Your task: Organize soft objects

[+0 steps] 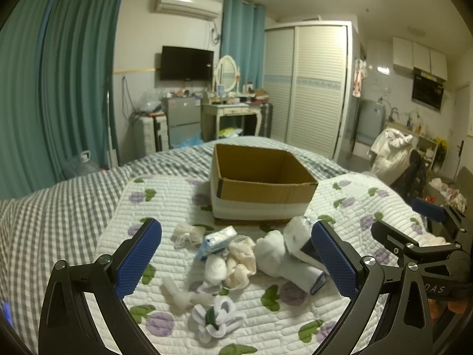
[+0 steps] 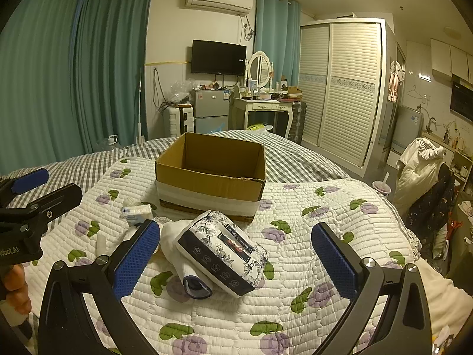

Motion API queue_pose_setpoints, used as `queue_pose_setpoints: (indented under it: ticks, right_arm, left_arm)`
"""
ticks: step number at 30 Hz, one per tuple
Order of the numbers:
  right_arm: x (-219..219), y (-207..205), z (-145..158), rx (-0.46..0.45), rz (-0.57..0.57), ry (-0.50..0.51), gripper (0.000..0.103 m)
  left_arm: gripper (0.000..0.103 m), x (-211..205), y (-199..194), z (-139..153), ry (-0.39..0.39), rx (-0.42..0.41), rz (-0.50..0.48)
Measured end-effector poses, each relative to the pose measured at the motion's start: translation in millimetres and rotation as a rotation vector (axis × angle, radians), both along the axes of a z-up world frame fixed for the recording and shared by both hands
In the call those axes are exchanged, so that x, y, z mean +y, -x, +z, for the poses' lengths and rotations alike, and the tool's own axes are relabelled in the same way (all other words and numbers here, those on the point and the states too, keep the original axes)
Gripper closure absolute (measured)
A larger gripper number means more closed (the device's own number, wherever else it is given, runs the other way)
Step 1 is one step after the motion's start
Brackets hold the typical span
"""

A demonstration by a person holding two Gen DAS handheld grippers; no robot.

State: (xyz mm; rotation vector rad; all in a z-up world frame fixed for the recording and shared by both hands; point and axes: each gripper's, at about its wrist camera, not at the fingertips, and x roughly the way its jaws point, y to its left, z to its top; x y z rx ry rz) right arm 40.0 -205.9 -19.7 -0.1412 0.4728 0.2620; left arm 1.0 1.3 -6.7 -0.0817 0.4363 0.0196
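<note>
Left gripper (image 1: 236, 259) released, hovering over white rolled socks (image 1: 217, 267) in front of open brown cardboard box (image 1: 260, 183), prob. staged for loading. Right gripper (image 2: 236, 259) released too, framing floral-print tissue pack (image 2: 223, 253) just before box.

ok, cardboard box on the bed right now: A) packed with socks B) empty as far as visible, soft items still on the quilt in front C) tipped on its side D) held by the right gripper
B: the cardboard box stands upright showing only bare inner walls, while the socks and floral tissue pack lie on the quilt in front; both grippers are open, holding nothing.
</note>
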Motion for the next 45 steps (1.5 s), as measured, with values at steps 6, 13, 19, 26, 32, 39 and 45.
queue_pose_setpoints:
  ticks: [6, 13, 19, 26, 32, 39, 45]
  right_arm:
    - [0, -1, 0, 0.003, 0.003, 0.0, 0.0]
    - [0, -1, 0, 0.002, 0.002, 0.001, 0.0]
    - [1, -1, 1, 0.004, 0.002, 0.001, 0.0]
    - [1, 2, 3, -0.001, 0.007, 0.0, 0.0]
    - [1, 9, 9, -0.014, 0.01, 0.006, 0.0]
    - [-3, 26, 13, -0.021, 0.017, 0.021, 0.0]
    - [-1, 28, -12, 0.033, 0.041, 0.056, 0.0]
  left_arm:
    - [0.0, 0, 0, 0, -0.001, 0.0, 0.002]
    - [0.0, 0, 0, 0, -0.002, 0.0, 0.001]
    - [0.0, -2, 1, 0, -0.005, 0.0, -0.002]
    - [0.0, -6, 4, 3, -0.011, -0.006, -0.003]
    - [0.0, -7, 13, 15, -0.016, -0.019, 0.0]
    - [0.0, -1, 30, 13, -0.004, 0.0, 0.015]
    - [0.001, 12, 24, -36, 0.018, 0.121, 0.045]
